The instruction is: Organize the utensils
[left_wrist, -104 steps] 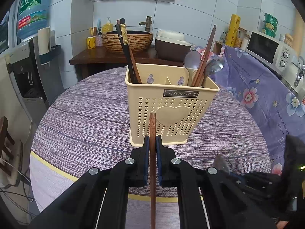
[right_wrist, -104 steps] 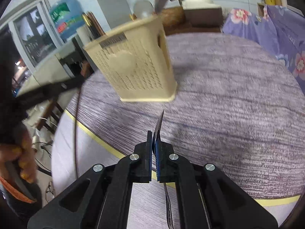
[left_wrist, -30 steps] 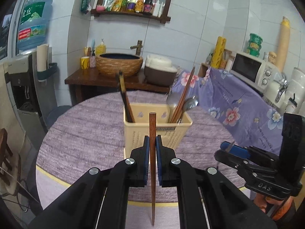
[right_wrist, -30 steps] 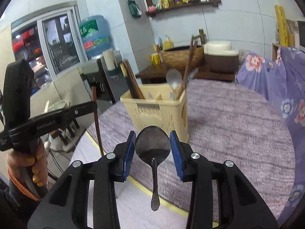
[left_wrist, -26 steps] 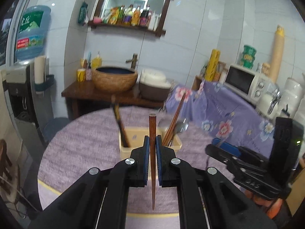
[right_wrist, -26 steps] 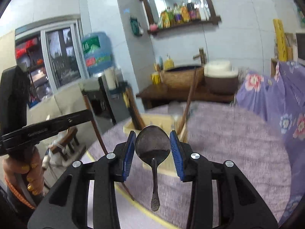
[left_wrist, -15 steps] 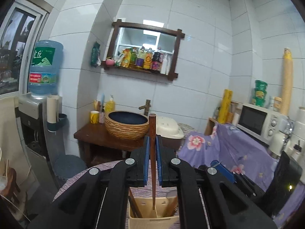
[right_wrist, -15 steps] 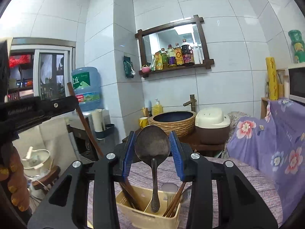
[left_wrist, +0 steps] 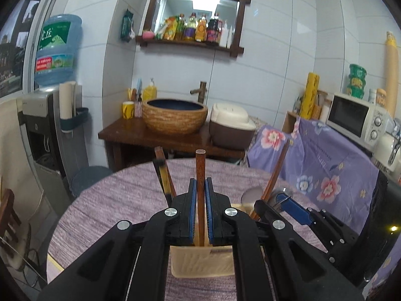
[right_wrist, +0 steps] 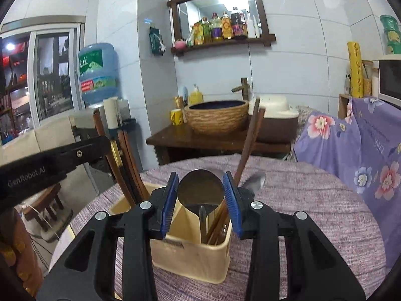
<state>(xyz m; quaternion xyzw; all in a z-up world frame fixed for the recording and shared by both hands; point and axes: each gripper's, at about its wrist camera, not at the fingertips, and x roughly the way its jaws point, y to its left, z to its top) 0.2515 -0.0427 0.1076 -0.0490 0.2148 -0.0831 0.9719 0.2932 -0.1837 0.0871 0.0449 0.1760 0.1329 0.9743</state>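
Gripping upright chopstick (left_wrist: 200, 175): left hand-held gripper (left_wrist: 200, 210), narrow | right hand-held gripper (right_wrist: 200, 198): clamping spoon (right_wrist: 200, 188) bowl over caddy (right_wrist: 193, 258)

We see a fairly dim, cool-lit room; the brightest light is a ceiling lamp reflected in the mirror (left_wrist: 199, 5), high above the jaws. Fisheye bending curves the wall tiles, and black vignette fills the corners. Beyond the right jaws a spoon (right_wrist: 253, 180) is motion-blurred.
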